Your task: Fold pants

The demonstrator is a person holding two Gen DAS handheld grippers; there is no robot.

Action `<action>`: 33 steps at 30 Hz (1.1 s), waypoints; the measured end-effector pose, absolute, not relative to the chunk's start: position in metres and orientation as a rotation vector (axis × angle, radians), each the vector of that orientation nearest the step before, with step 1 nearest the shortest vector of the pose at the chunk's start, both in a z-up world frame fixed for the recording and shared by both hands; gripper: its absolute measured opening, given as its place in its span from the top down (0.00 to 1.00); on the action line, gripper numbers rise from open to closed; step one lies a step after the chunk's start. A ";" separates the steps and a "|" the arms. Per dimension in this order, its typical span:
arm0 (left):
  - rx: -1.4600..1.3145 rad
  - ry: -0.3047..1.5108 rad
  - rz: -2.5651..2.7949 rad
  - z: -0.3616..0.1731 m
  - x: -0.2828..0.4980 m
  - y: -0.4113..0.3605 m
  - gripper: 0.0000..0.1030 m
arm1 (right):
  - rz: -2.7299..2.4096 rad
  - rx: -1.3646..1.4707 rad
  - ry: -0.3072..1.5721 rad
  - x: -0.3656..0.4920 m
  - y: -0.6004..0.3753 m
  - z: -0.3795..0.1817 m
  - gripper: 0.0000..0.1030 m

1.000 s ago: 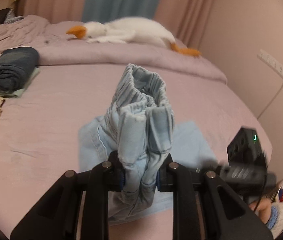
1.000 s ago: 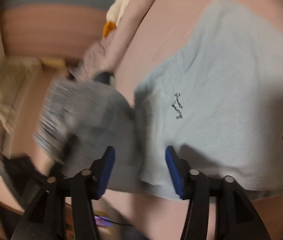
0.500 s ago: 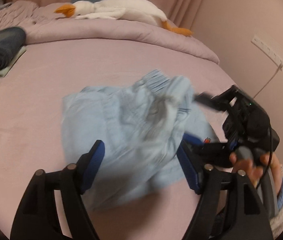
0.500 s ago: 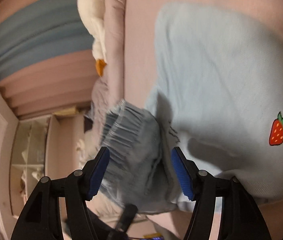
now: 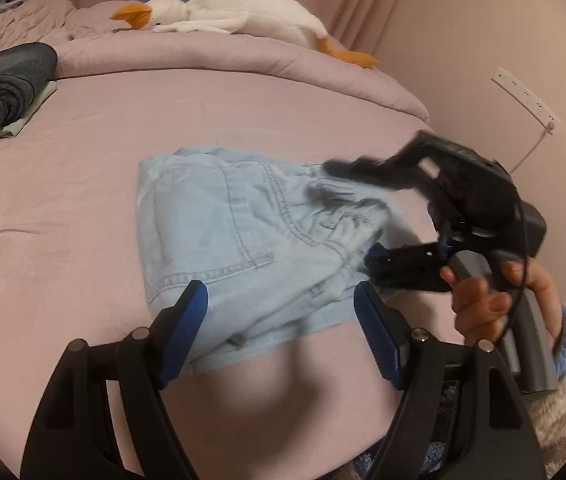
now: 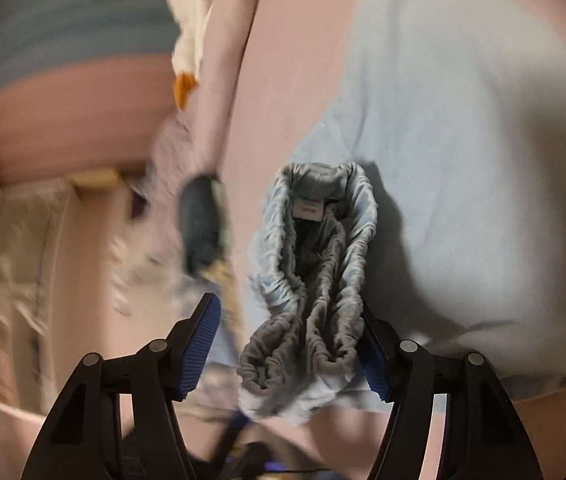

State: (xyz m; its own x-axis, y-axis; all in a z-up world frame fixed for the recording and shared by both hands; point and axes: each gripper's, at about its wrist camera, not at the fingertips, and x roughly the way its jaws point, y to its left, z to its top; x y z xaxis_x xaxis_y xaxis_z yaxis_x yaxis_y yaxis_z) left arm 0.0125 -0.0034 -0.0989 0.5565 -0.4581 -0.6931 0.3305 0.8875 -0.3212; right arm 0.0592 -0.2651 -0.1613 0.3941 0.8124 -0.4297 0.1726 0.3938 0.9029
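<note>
Since a second ago my left gripper (image 5: pixel 279 328) has let go and now stands wide over the near edge of the pants (image 5: pixel 239 240), which lie flat on the bed (image 5: pixel 83 184). My right gripper (image 6: pixel 287 350), also wide and nearer the bunched waistband (image 6: pixel 319 264), has it between its fingers; the pants run leftward from there.
</note>
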 end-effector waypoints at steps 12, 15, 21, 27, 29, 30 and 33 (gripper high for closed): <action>-0.315 0.853 -0.363 -0.090 0.015 0.055 0.26 | 0.529 0.666 0.899 0.062 -0.298 -0.079 0.71; -0.332 0.865 -0.347 -0.094 0.020 0.058 0.26 | 0.482 0.647 0.882 0.057 -0.321 -0.078 0.71; -0.285 0.888 -0.355 -0.099 0.034 0.041 0.26 | 0.346 0.654 0.977 0.059 -0.344 -0.122 0.71; -0.217 0.895 -0.376 -0.096 0.068 0.019 0.27 | 0.283 0.603 1.066 0.062 -0.352 -0.151 0.68; -0.206 0.890 -0.382 -0.093 0.082 0.013 0.28 | 0.270 0.571 1.056 0.060 -0.355 -0.142 0.57; -0.207 0.888 -0.386 -0.092 0.089 0.012 0.29 | 0.234 0.527 1.043 0.057 -0.355 -0.135 0.49; -0.223 0.888 -0.414 -0.089 0.111 0.008 0.41 | 0.114 0.343 0.903 0.041 -0.354 -0.099 0.46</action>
